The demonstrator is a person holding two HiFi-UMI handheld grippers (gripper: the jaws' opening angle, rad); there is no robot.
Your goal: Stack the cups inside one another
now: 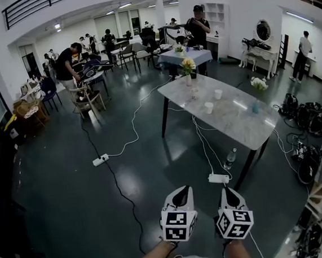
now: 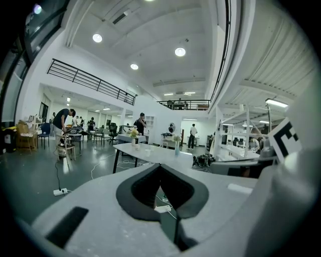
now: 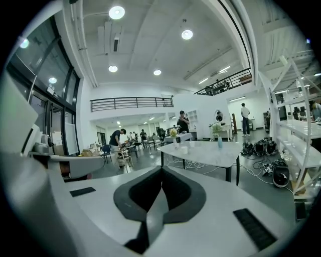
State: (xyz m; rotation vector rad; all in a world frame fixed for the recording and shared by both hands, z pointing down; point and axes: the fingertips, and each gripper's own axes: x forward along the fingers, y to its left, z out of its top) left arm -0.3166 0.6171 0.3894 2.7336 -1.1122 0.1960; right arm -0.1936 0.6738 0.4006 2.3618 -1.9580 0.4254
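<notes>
Left gripper jaws pressed together, empty; right gripper likewise (cups well apart, on table)

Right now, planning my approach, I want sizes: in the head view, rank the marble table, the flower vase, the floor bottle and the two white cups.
1. The marble table, by far.
2. The flower vase and the bottle look about alike. The bottle is nearer the camera, so they are unranked.
3. The farther cup and nearer cup, alike, smallest.

One white cup stands upright on the marble table. A second white cup stands near it, apart and unstacked. A pale shape close by may be a third, too small to tell.
</notes>
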